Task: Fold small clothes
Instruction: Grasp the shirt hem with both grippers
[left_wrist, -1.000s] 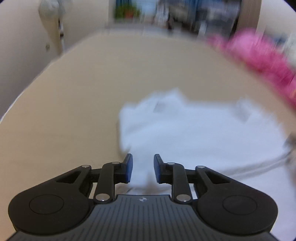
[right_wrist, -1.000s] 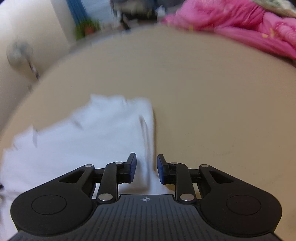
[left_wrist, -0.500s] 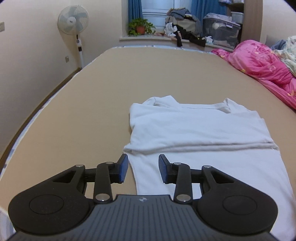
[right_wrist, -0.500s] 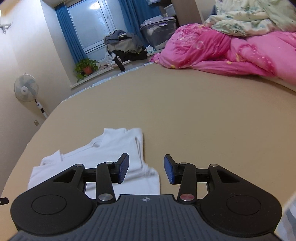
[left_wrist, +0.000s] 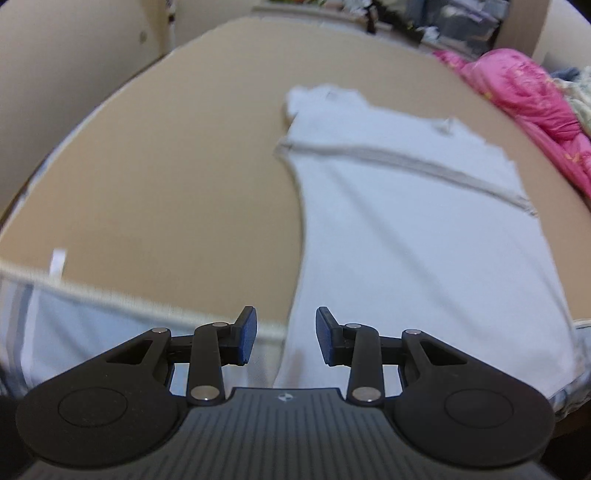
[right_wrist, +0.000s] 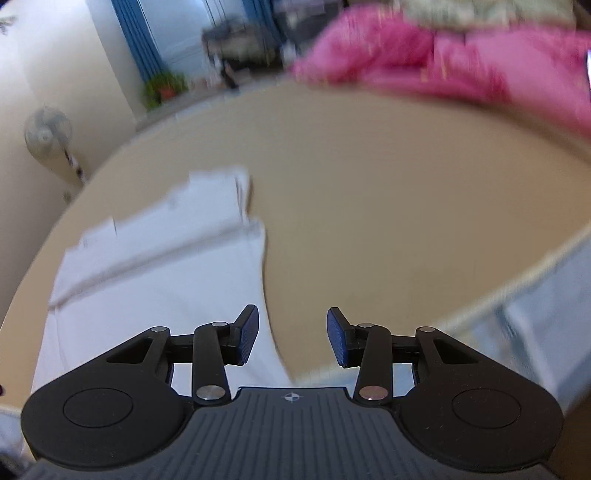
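Shirt (left_wrist: 406, 229), top folded over, lies flat at the bed's (left_wrist: 166, 177) near edge. Left gripper (left_wrist: 284, 334) over its left hem corner, right gripper (right_wrist: 291, 334) over its right; both part-open, empty.

The shirt (left_wrist: 406, 206) was white, and it lay on a plain tan bed cover (left_wrist: 166, 166). The blanket (right_wrist: 461, 66) was bright pink. The curtain (right_wrist: 136, 40) was blue. Both grippers were black, and their pads (right_wrist: 248, 338) were blue. The wall (right_wrist: 55, 66) was cream.
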